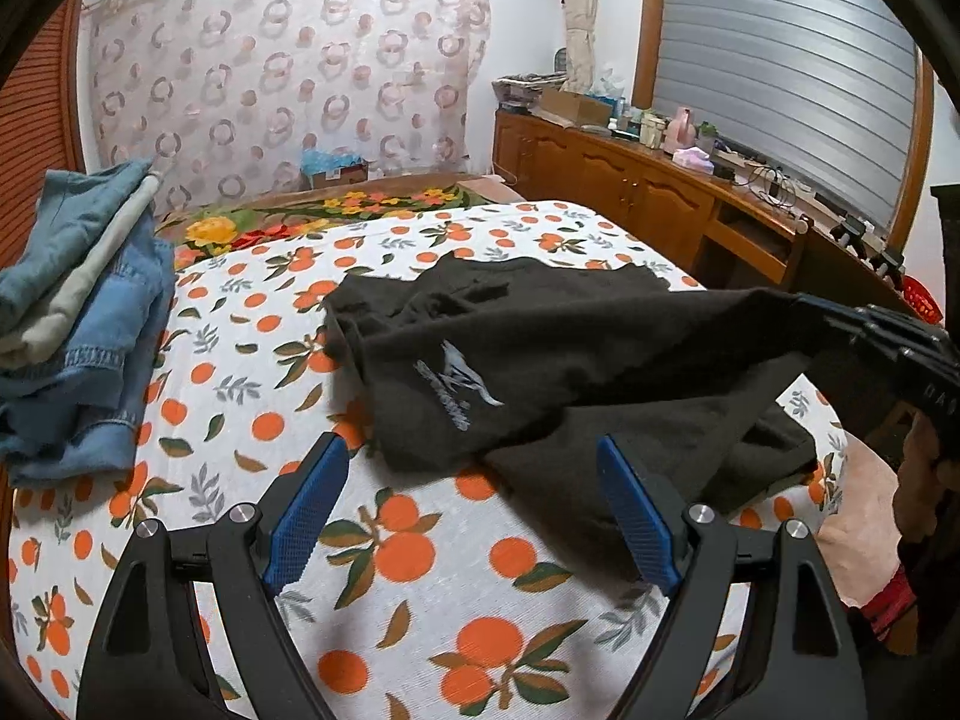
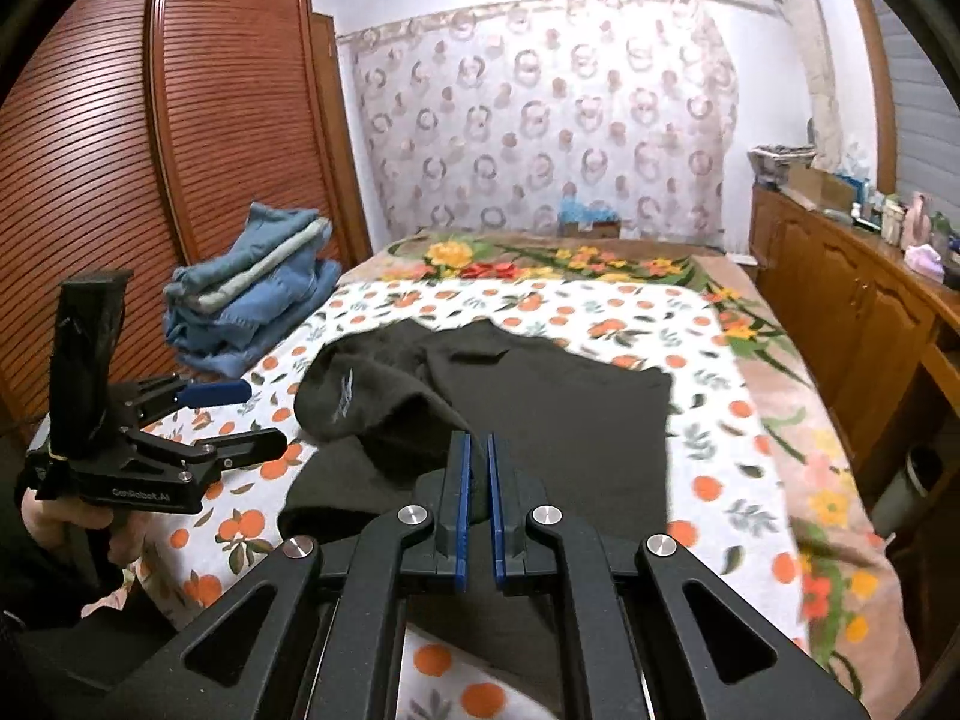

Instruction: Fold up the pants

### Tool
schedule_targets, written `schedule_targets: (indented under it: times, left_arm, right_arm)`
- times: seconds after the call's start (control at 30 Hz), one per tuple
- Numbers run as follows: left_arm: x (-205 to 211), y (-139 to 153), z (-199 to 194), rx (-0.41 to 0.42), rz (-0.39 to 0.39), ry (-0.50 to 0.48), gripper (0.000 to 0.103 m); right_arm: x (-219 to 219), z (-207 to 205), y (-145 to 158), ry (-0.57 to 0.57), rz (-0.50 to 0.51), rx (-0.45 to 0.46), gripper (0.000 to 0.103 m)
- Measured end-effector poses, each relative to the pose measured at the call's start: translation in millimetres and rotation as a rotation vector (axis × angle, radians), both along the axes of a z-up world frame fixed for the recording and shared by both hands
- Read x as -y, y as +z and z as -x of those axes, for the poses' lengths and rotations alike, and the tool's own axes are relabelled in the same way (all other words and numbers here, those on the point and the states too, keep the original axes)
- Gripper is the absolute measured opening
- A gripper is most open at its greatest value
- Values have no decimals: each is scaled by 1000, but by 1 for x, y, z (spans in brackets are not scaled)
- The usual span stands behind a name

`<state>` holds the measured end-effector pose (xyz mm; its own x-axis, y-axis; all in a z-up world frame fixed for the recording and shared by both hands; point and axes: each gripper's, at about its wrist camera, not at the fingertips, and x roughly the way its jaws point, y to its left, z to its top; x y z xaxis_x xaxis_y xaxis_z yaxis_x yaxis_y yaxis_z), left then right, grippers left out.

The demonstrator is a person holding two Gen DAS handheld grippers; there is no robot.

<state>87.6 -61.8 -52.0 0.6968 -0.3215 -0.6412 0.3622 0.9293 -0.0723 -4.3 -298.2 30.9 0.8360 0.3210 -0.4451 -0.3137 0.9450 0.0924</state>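
Note:
Dark pants (image 1: 540, 360) with a pale logo lie partly folded on the orange-print bedsheet (image 1: 420, 570). My left gripper (image 1: 474, 474) is open and empty, hovering just in front of the pants' near edge. My right gripper (image 2: 477, 450) is shut on a fold of the pants (image 2: 570, 420) and holds it lifted off the bed. The right gripper shows at the right edge of the left wrist view (image 1: 888, 348). The left gripper shows open at the left of the right wrist view (image 2: 252, 420).
A stack of folded jeans (image 1: 78, 312) sits at the bed's left, against a slatted wooden wardrobe (image 2: 150, 150). A wooden dresser (image 1: 660, 192) with clutter runs along the right. A floral blanket (image 2: 810, 450) lies under the sheet.

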Motion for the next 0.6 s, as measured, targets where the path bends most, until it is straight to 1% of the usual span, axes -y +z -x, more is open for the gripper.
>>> schedule_targets:
  times: [0.2,0.37,0.6]
  left_arm:
    - [8,-1,-2,-10,-7,-17,85]
    - [12,-3,-1,-18,-14,-22,85]
    - [19,-4,-2,-31,-10,-30,85]
  right_arm:
    - [3,19,-2,-19,8,11,5]
    - [8,27,-18,-47,26,-38,5]
    - [17,32,-37,-83,13,-115,5]
